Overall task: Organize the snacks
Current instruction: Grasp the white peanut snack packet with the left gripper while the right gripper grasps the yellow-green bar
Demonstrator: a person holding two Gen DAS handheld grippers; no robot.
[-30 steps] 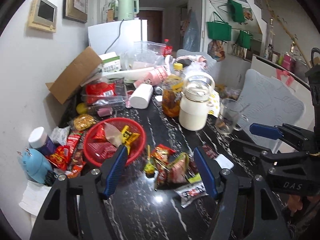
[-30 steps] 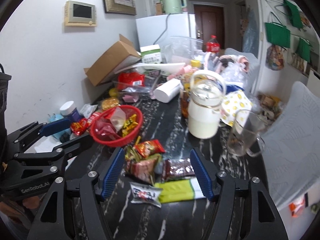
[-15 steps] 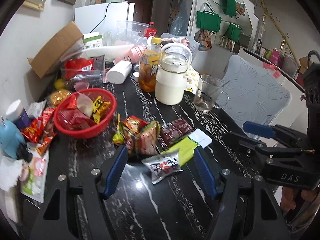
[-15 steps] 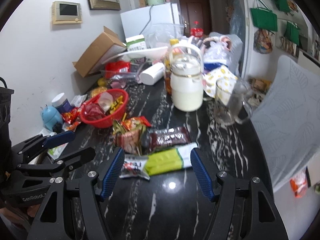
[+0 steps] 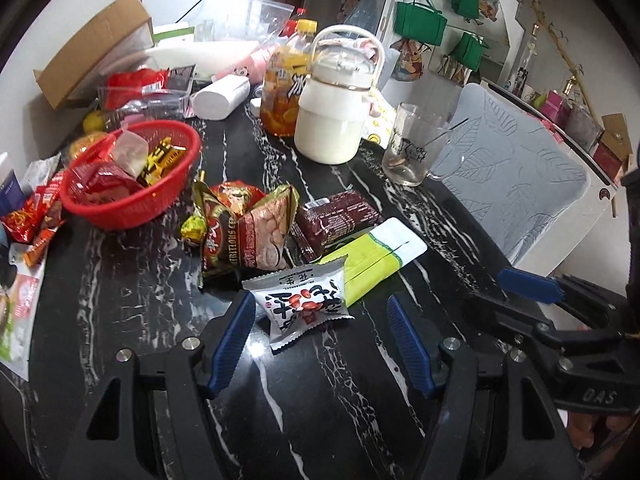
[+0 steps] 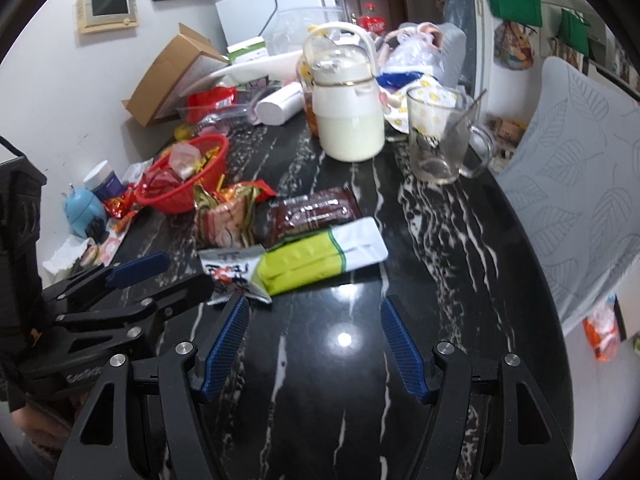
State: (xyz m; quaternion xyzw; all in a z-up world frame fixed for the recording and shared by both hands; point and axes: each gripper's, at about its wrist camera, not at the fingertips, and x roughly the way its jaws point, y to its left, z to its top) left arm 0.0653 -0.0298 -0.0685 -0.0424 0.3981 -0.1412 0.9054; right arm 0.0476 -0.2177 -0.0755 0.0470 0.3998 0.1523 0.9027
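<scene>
Loose snack packets lie on the black marble table (image 5: 132, 304): a white peanut packet (image 5: 306, 306), a yellow-green and white pouch (image 5: 372, 256), a dark brown bar pack (image 5: 338, 218) and a red-gold cereal packet (image 5: 248, 232). A red basket (image 5: 132, 176) with snacks stands at the left. My left gripper (image 5: 320, 308) is open, its jaws either side of the peanut packet's near end. My right gripper (image 6: 314, 308) is open and empty, just short of the pouch (image 6: 316, 260). The left gripper (image 6: 136, 276) shows at the left of the right wrist view.
A white milk jug (image 5: 334, 120), an orange drink bottle (image 5: 284, 92) and a glass mug (image 5: 412, 148) stand behind the snacks. A cardboard box (image 5: 96, 48) and more wrappers (image 5: 36, 208) crowd the back and left. A grey chair (image 5: 516, 176) is at the right.
Both grippers have pulled back toward the table's near edge and tilted down. The peanut packet now lies between the left jaws. Both stay open.
</scene>
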